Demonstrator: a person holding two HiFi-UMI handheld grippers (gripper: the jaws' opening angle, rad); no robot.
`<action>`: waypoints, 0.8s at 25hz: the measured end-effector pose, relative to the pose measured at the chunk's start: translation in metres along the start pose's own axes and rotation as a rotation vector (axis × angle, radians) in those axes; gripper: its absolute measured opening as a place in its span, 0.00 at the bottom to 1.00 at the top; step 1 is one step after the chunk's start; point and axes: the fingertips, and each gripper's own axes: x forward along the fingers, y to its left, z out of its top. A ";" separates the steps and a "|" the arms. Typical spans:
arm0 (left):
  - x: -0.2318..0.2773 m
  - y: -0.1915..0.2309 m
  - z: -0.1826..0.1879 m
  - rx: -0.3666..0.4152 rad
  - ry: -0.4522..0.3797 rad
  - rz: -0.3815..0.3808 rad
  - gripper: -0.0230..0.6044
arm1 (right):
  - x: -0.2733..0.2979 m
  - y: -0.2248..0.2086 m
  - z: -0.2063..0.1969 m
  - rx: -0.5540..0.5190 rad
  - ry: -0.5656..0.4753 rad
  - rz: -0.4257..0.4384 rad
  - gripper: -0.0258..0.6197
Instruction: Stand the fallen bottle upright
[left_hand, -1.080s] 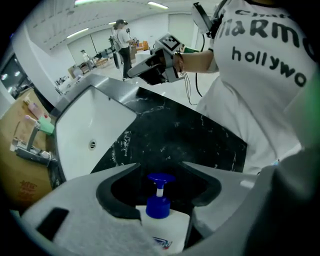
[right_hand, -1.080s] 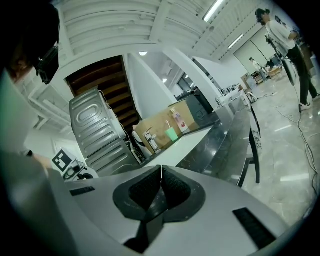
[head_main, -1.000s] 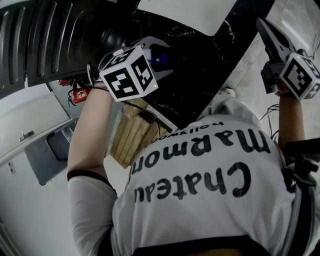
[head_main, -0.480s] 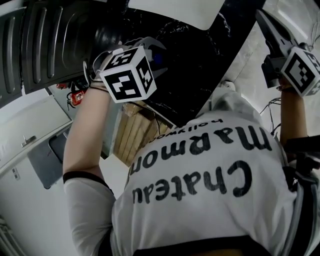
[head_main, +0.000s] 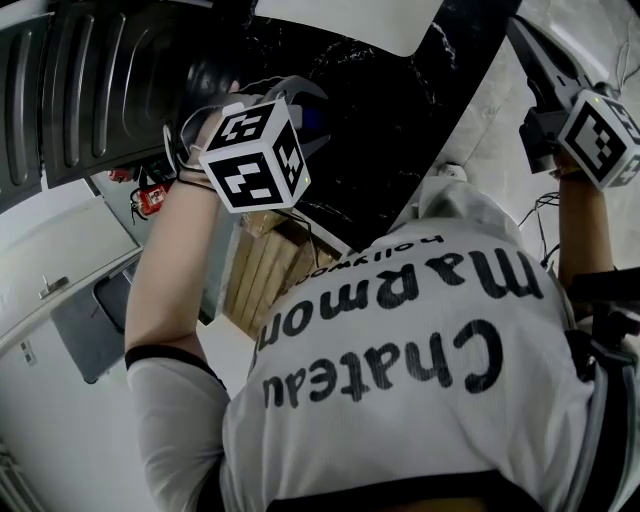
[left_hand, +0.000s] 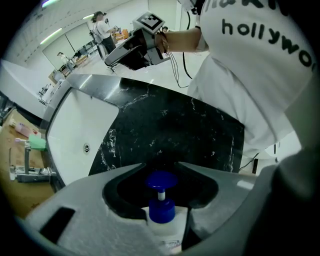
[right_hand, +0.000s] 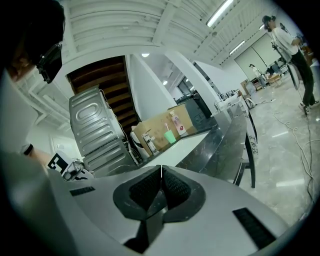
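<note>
A white bottle (left_hand: 165, 235) with a blue pump top (left_hand: 161, 181) lies on the black marble counter (left_hand: 165, 125). My left gripper (left_hand: 161, 165) points straight down over it. Its jaws stand on either side of the bottle's shoulder and are closing, and I see no squeeze on the bottle. In the head view the left gripper (head_main: 305, 100) shows under its marker cube, with a bit of the blue pump top (head_main: 316, 118) beside it. My right gripper (right_hand: 161, 167) is shut and empty. It is held up level off to the right (head_main: 520, 40), away from the counter.
A white sink basin (left_hand: 75, 130) is set in the counter beyond the bottle, with a faucet (left_hand: 25, 172) and a green cup (left_hand: 37, 142) past it. A grey ribbed metal appliance (head_main: 100, 80) stands beside the counter. A wooden crate (head_main: 265, 270) sits on the floor below.
The left gripper's marker cube has rolled a little while staying in place over the counter. The right gripper has hardly shifted.
</note>
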 end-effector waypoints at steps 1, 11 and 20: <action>-0.003 0.000 0.000 -0.001 -0.002 0.007 0.33 | -0.001 0.002 0.001 -0.004 -0.002 0.002 0.06; -0.040 0.004 0.003 -0.020 -0.058 0.120 0.32 | -0.015 0.023 0.010 -0.017 -0.028 0.011 0.06; -0.063 0.003 0.004 -0.026 -0.095 0.216 0.32 | -0.032 0.035 0.020 -0.050 -0.067 -0.005 0.06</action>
